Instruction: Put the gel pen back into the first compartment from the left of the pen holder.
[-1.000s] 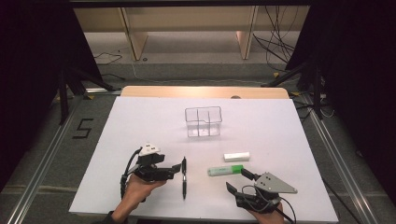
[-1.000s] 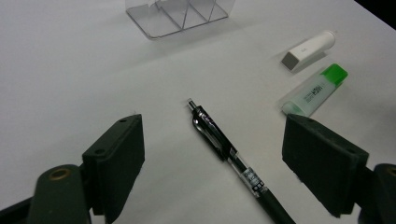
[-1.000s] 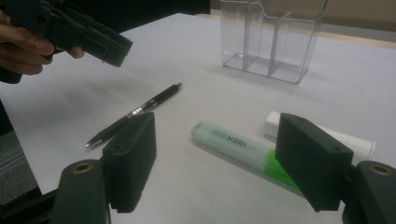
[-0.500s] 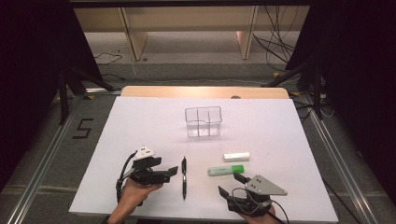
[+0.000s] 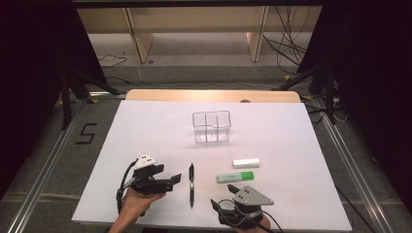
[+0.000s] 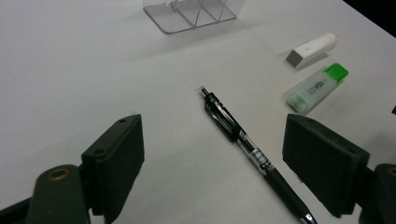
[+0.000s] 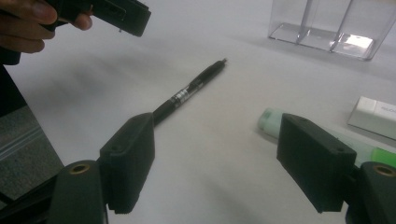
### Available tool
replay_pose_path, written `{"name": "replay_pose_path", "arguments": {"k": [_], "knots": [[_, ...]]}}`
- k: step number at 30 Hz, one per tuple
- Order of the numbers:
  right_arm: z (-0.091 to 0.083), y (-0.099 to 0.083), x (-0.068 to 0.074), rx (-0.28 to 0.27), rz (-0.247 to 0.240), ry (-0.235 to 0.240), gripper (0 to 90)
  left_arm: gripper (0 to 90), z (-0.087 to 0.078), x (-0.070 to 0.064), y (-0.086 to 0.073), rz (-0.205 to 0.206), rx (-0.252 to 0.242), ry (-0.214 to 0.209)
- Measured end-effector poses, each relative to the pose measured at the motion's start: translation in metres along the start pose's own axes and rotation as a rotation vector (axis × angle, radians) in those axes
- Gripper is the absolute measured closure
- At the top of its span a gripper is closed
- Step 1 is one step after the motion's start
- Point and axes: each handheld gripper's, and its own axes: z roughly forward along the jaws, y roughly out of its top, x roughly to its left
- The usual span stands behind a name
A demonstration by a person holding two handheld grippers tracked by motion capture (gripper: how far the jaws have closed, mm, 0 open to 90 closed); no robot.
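Observation:
A black pen (image 5: 191, 184) lies on the white table (image 5: 145, 131) near the front, between my two grippers. My left gripper (image 5: 173, 180) is just left of it, open, jaws pointing right. In the left gripper view the pen (image 6: 247, 144) lies between and beyond the open gripper (image 6: 215, 140), untouched. My right gripper (image 5: 237, 195), under its grey plate, is at the front edge, right of the pen and open. In the right gripper view its jaws (image 7: 215, 140) frame bare table, with the pen (image 7: 191, 91) ahead at left and a green-capped highlighter (image 7: 271, 122) by the right jaw.
A clear divided organizer (image 5: 211, 126) stands mid-table. A white eraser-like stick (image 5: 246, 162) lies right of the pen, and the highlighter (image 5: 235, 177) just in front of it. The other hand and its gripper (image 7: 121, 14) show at top left in the right gripper view.
The right gripper has shifted left and closer to the front edge, toward the pen. The left gripper has drawn back slightly toward the front. Pen and other items have not moved.

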Motion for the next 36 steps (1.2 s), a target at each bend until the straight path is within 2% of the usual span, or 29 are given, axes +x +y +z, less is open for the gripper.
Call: {"name": "replay_pose_path", "arguments": {"k": [8, 15, 20, 27, 30, 36], "knots": [[0.013, 0.008, 0.011, 0.017, 0.011, -0.015, 28.6, 19.8, -0.005, 0.005, -0.002, -0.019, -0.024, 0.027], [0.032, 0.013, 0.029, 0.043, 0.011, -0.016, 28.9, 19.6, -0.008, 0.009, -0.004, -0.024, -0.038, 0.045], [0.04, 0.013, 0.044, 0.068, -0.047, -0.017, 29.8, 19.6, -0.01, 0.011, -0.007, -0.028, -0.034, 0.048], [0.053, 0.014, 0.054, 0.096, -0.05, -0.019, 31.1, 19.6, -0.013, 0.013, -0.009, -0.036, -0.05, 0.055], [0.059, 0.014, 0.058, 0.105, -0.071, -0.033, 31.8, 19.6, -0.013, 0.013, -0.009, -0.033, -0.045, 0.055], [0.069, 0.016, 0.061, 0.131, -0.067, -0.039, 35.5, 19.4, -0.013, 0.013, -0.01, -0.035, -0.05, 0.057]]}}
